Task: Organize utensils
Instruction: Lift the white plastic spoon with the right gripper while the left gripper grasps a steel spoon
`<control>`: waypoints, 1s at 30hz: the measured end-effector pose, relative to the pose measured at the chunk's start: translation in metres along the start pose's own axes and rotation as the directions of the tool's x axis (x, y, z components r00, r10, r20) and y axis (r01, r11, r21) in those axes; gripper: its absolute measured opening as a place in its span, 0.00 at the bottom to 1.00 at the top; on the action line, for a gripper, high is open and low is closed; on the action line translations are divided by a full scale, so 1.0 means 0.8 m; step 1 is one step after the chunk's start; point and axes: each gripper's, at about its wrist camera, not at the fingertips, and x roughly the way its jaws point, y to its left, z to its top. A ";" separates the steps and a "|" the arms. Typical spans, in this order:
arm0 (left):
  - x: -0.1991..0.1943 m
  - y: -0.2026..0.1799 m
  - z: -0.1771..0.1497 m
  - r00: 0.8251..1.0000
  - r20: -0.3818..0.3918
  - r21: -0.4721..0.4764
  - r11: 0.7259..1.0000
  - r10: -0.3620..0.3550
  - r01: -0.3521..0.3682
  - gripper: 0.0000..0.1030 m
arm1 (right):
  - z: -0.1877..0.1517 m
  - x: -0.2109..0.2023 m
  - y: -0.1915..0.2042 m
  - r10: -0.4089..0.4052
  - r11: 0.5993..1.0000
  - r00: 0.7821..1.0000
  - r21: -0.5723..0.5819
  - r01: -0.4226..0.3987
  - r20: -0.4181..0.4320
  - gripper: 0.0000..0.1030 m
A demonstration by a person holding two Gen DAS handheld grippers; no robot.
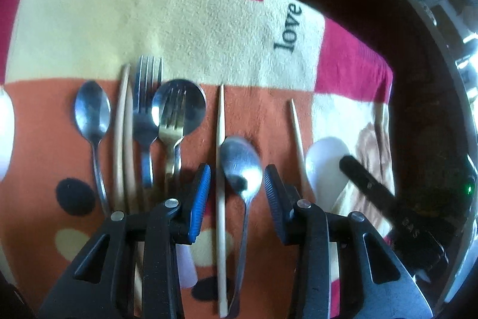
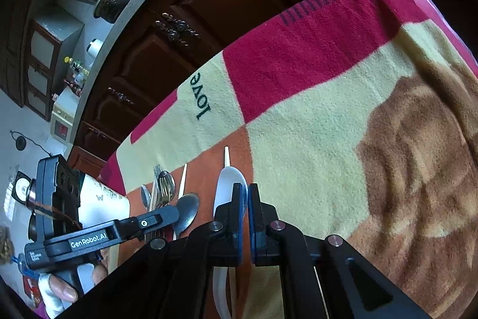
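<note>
My left gripper [image 1: 237, 184] hangs released over the patchwork fleece blanket [image 1: 209, 20], jaws spread to either side of a steel tablespoon [image 1: 242, 166] lying bowl-up on the orange patch; I judge the spread is set to straddle the spoon's neck before closing; a pale wooden chopstick [image 1: 220, 157] lies just left of that spoon, inside the same gap, and could be caught with it. My right gripper [image 2: 248, 196] is clenched on the handle of a white plastic serving spoon [image 2: 228, 184], its bowl pointing away from me, right of the steel tablespoon; another chopstick [image 1: 297, 136] lies between the two spoons. Left of the steel tablespoon the sorted row lies parallel: a gold-toned fork [image 1: 171, 124] overlapping a round steel soup spoon [image 1: 191, 106], a steel fork [image 1: 146, 109], a pair of chopsticks [image 1: 122, 133], and a small steel teaspoon [image 1: 92, 112] farthest out; dark wooden cabinet doors [image 2: 209, 20] stand beyond the blanket's far edge.
</note>
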 end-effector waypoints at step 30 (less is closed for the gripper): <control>0.037 -0.021 0.028 0.999 -0.024 -0.040 0.998 -0.047 0.047 0.14 | 0.010 0.028 -0.008 0.029 0.999 0.997 0.040 -0.026 -0.070 0.03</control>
